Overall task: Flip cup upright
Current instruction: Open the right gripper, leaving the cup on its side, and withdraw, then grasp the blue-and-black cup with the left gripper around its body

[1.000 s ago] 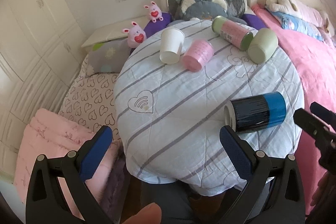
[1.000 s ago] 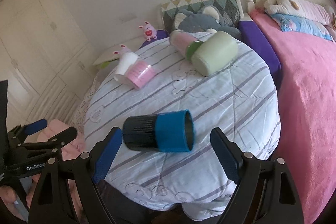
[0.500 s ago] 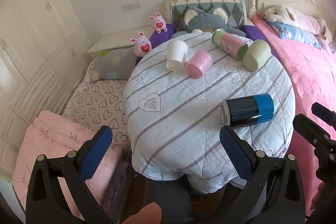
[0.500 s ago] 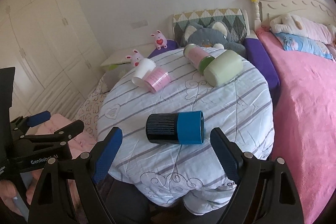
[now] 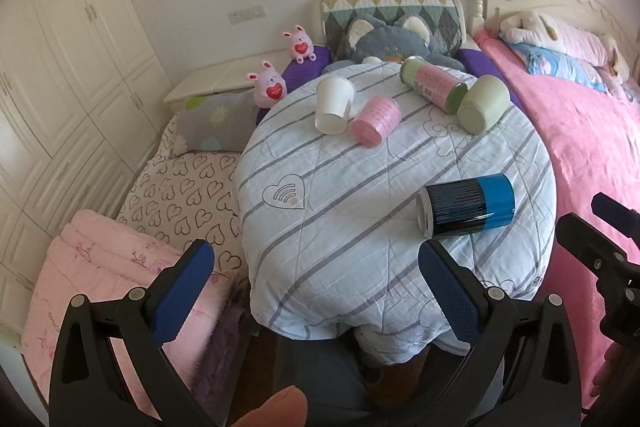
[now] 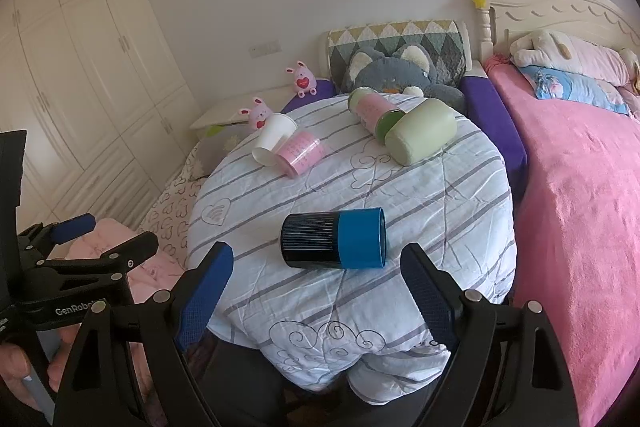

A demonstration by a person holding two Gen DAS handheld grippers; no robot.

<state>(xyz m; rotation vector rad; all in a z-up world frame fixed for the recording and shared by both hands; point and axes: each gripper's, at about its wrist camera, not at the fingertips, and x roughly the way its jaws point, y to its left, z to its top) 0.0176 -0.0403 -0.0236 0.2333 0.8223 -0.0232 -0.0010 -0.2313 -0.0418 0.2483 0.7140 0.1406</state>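
A blue and black cup (image 5: 466, 205) lies on its side near the front right of a round table (image 5: 352, 227) with a striped cloth; it also shows in the right wrist view (image 6: 334, 239). A white cup (image 5: 334, 105), a pink cup (image 5: 376, 121), a pink-and-green bottle (image 5: 434, 83) and a pale green cup (image 5: 482, 103) lie on their sides at the far edge. My left gripper (image 5: 316, 287) is open and empty, in front of the table. My right gripper (image 6: 318, 291) is open and empty, just short of the blue cup.
A pink bed (image 6: 580, 207) runs along the right of the table. A grey plush cat (image 5: 384, 41) and two pink bunny toys (image 5: 270, 89) sit behind the table. A heart-print mattress (image 5: 180, 187) and pink blanket (image 5: 92, 267) lie to the left. White wardrobes (image 5: 60, 67) line the left wall.
Both grippers have drawn back from the table and risen, so the table looks smaller and farther. The cups have not moved. Both grippers stay open.
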